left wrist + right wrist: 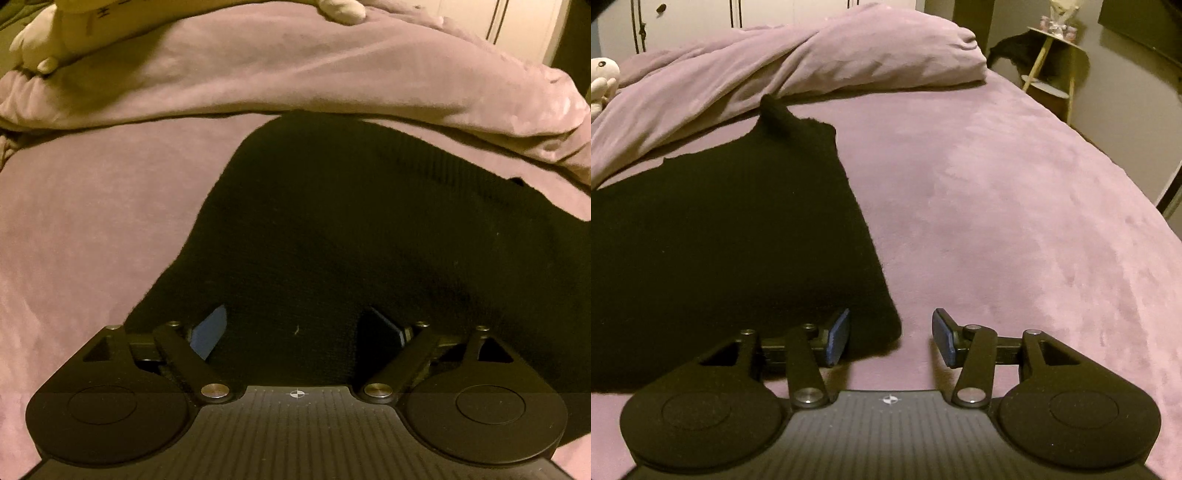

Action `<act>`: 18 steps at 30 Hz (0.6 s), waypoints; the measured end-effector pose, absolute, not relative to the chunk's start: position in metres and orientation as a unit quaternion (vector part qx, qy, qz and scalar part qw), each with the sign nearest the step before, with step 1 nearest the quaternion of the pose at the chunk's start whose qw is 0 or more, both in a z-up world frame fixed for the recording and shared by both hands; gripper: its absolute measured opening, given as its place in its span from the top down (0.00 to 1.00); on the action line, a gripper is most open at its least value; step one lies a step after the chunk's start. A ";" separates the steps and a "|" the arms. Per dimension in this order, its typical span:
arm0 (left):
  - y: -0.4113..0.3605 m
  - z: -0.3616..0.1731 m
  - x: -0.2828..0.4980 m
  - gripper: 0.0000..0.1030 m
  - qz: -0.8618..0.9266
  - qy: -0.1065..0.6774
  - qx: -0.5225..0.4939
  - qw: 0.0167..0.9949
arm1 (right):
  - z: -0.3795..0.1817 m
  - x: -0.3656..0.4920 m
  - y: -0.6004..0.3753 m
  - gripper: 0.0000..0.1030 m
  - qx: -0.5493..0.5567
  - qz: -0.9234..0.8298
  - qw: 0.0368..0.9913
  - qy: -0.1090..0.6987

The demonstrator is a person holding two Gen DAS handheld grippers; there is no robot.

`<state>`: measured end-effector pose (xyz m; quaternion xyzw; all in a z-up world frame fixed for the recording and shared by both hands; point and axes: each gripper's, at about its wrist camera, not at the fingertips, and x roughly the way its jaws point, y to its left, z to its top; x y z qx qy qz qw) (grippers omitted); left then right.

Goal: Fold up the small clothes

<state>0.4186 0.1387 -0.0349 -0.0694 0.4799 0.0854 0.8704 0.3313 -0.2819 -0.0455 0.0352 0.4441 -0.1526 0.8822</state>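
Black knit garment (332,229): a small dark piece of clothing, lying flat on the mauve bedsheet (997,206), near the front edge of the bed and reaching away toward the bedding behind.

Nearest item, left view: the left gripper (295,332) is sitting directly over the cloth's near edge, jaws standing wide, with knit fabric showing between and beneath the blue pads (208,330). The pads are not pressing on anything; whether they are brushing the cloth cannot be told.

Nearest item, right view: the right gripper (891,338) is hanging at the garment's near right corner (882,328), jaws parted to a middling width. The left pad (837,341) is lying over the dark corner, the right pad (942,338) over bare sheet, so the cloth's right edge is running between them. Nothing is held.

Middle ground: the garment's long axis is running away from both grippers, its right edge (857,206) slanting toward the far left in the right view, ending in a raised tab or strap (775,110). Each hand is standing at its own near corner; a fold away from the person looks like the likely next move.

Far ground: a rumpled mauve duvet (812,62) is touching the garment's far end, a pale plush toy (602,81) is lying at left, and a small side table (1052,62) is standing beyond the bed.
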 end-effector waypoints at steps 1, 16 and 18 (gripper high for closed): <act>0.139 -0.034 0.418 0.12 0.087 0.480 -0.069 0.870 | -0.044 0.332 -0.280 0.52 0.029 -0.151 0.883 0.443; 0.130 -0.042 0.421 0.06 0.100 0.484 -0.046 0.868 | -0.049 0.370 -0.200 0.52 0.033 0.010 0.911 0.410; 0.130 -0.042 0.421 0.05 0.099 0.485 -0.048 0.868 | -0.055 0.370 -0.197 0.51 0.024 0.003 0.912 0.409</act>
